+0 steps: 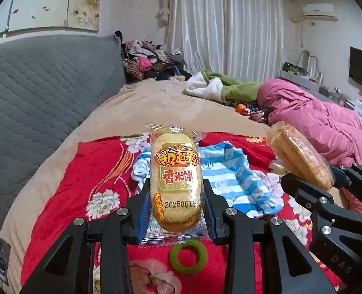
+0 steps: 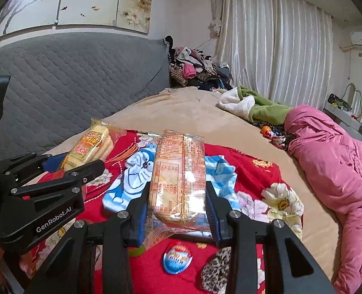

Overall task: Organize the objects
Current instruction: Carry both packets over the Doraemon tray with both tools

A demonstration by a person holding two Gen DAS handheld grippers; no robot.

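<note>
Red floral cloth [image 1: 66,181], blue-and-white striped garment [image 1: 232,178], green ring [image 1: 188,257], pink quilt [image 1: 328,127], grey quilted headboard [image 1: 46,93].

Both sets of tongs are the same build – matte black plastic, chunky angular arms with triangular cut-outs in the linkage pieces. The left tongs [image 1: 176,208] have round silver screw heads at every pivot, and blue ribbed pads [image 1: 143,216] lining the inside of each black finger. Same deal on the right tongs [image 2: 178,208]: silver screws, blue ribbed pads [image 2: 214,220]. Seen from the right wrist camera, the left unit's side carries white "GenRobot.AI" lettering – and from the left camera the right one shows part of some embossed letters, "DAS".
</note>
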